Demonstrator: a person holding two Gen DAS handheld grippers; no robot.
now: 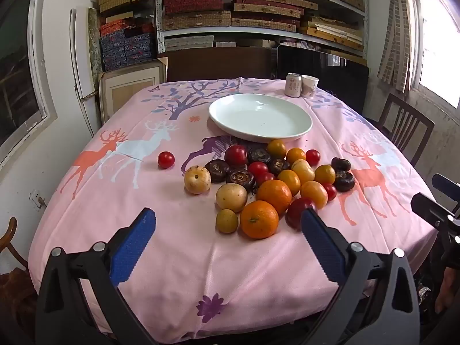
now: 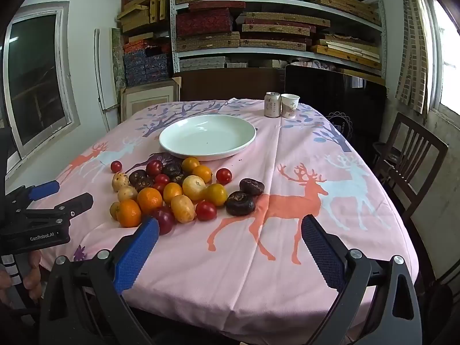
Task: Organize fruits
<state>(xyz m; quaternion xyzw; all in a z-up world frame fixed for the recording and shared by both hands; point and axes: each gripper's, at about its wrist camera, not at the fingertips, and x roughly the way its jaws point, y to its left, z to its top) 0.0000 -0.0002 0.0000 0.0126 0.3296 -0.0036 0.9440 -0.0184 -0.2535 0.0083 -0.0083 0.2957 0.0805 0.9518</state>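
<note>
The fruits (image 1: 267, 184) lie heaped on the tablecloth (image 1: 178, 247) just before the empty white plate (image 1: 260, 116). Left gripper (image 1: 228, 220) and right gripper (image 2: 230, 225) both gape wide, holding nothing. Round, smooth and likely to roll, the tomatoes soft: grip each gently across its middle

Daylight from a blown-out window (image 1: 437, 43) lights the scene evenly; fisheye bending and dark corners.
</note>
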